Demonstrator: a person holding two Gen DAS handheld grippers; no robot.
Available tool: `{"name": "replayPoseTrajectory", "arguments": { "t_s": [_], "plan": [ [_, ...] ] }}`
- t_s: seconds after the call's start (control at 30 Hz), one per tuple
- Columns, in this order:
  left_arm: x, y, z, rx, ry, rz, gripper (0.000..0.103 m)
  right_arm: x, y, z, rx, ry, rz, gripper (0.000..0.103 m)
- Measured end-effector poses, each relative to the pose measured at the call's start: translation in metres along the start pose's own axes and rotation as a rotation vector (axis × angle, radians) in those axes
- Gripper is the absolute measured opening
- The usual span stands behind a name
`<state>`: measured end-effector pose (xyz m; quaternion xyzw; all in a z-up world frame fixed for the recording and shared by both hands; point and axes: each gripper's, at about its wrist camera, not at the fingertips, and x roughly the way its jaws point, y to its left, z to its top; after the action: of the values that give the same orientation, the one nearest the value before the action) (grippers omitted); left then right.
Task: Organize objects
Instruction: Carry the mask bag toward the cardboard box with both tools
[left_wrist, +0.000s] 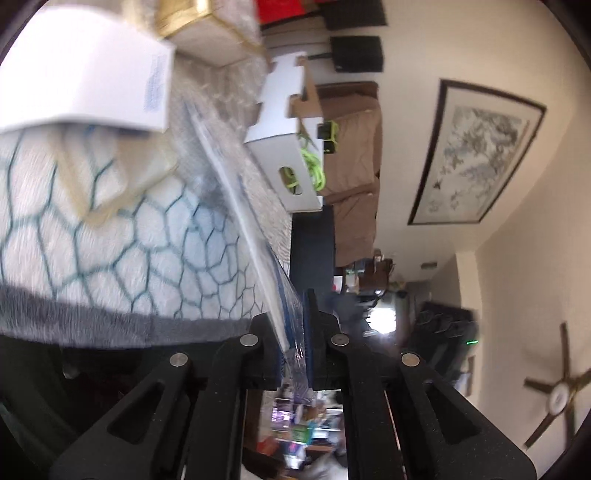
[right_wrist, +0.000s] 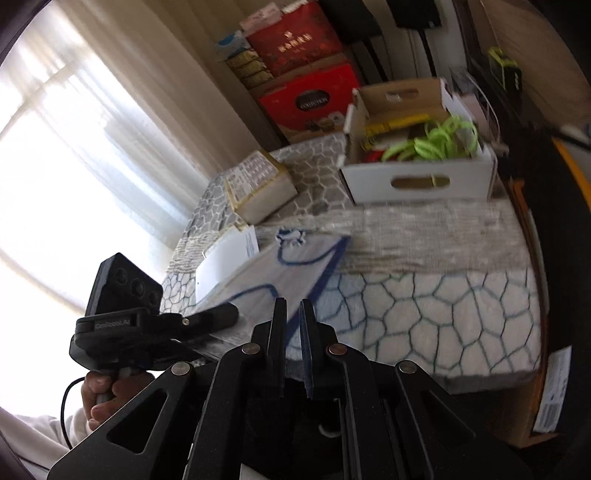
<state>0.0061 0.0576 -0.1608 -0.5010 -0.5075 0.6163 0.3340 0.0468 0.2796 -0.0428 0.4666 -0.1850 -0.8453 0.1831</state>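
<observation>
My left gripper (left_wrist: 295, 332) is shut on the edge of a clear plastic zip bag (left_wrist: 236, 192) with a blue seal strip; the camera is rolled sideways. The same bag (right_wrist: 280, 273) shows in the right wrist view, stretched over the patterned cloth, with the left gripper (right_wrist: 221, 314) clamped on its near left corner. My right gripper (right_wrist: 293, 314) has its jaws nearly closed at the bag's blue edge; whether they pinch it I cannot tell. A white cardboard box (right_wrist: 417, 173) holding neon green cord (right_wrist: 443, 142) stands at the back.
A white-and-blue honeycomb cloth (right_wrist: 443, 314) covers the surface. A white booklet (right_wrist: 225, 258) and a gold-edged box (right_wrist: 258, 184) lie at the left. Red gift boxes (right_wrist: 310, 96) are stacked behind. The white box (left_wrist: 284, 147) and a framed picture (left_wrist: 476, 155) show in the left view.
</observation>
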Motion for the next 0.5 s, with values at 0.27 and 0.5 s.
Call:
{"name": "replayPoseTrajectory", "arguments": {
  "t_s": [0.27,0.5],
  "plan": [
    [0.025,0.006,-0.029,-0.019,0.036,0.036,0.005,0.018,-0.067,-0.059,0.41,0.04,0.225,0.052],
    [0.024,0.006,-0.036,-0.027,0.023,0.043,0.003,0.022,-0.065,-0.059,0.471,-0.001,0.299,0.034]
  ]
}}
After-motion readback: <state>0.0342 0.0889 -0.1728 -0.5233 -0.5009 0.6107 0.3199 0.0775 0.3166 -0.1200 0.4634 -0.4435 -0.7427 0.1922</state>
